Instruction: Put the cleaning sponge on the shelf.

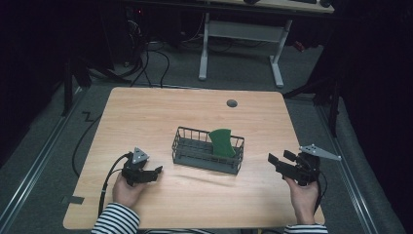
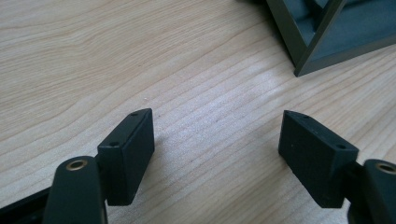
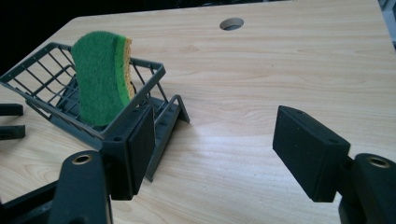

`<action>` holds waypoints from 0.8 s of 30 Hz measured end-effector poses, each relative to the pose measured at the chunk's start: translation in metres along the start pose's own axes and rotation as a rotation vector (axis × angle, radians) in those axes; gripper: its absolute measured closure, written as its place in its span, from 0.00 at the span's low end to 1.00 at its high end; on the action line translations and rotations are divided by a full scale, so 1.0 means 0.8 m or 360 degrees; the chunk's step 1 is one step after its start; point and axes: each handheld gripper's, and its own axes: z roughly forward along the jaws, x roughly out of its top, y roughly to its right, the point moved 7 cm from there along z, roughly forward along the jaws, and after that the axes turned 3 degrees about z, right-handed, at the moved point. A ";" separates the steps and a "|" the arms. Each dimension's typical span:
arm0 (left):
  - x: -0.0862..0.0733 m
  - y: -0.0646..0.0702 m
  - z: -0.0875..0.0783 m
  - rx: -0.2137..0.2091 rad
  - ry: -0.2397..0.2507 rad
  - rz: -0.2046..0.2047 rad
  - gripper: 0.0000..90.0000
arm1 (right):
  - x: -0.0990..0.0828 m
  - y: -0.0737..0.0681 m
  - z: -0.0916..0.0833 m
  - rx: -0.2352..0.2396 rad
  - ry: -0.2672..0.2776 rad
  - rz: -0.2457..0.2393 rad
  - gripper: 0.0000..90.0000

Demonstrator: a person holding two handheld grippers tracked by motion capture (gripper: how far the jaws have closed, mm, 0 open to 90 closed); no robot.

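While the green-and-yellow sponge [image 3: 100, 77] stands on edge in the right end of the dark wire basket [image 1: 187, 145], leaning against its wall, the right claw [image 3: 212, 149] sits just right of the basket with its jaws apart and nothing between them. In the high view that right claw [image 1: 275, 162] hovers near the right edge of the tabletop [image 1: 146, 112], pointing left toward the basket. The left claw [image 1: 155, 171] rests low on the near-left part of the tabletop, jaws also apart and empty, with a corner of the basket [image 2: 322, 32] just beyond it.

The step in hand looks like a reach for the sponge with the right claw. To do it well, I would lift the claw above the basket rim first, because from here the near jaw lines up with the wire wall and could catch on it. Then come down over the sponge's top edge, one jaw on the green face and one on the yellow side, so the pads squeeze across its thin dimension. Close gently; the sponge is soft and will deform, and a deep bite holds better than a pinch at the tip. The basket looks light, so the left claw could steady its near-left corner if it starts to slide.
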 end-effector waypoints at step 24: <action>0.000 -0.001 0.000 0.0002 0.0003 -0.0002 0.31 | -0.056 0.015 0.039 0.0007 -0.0058 0.0111 0.34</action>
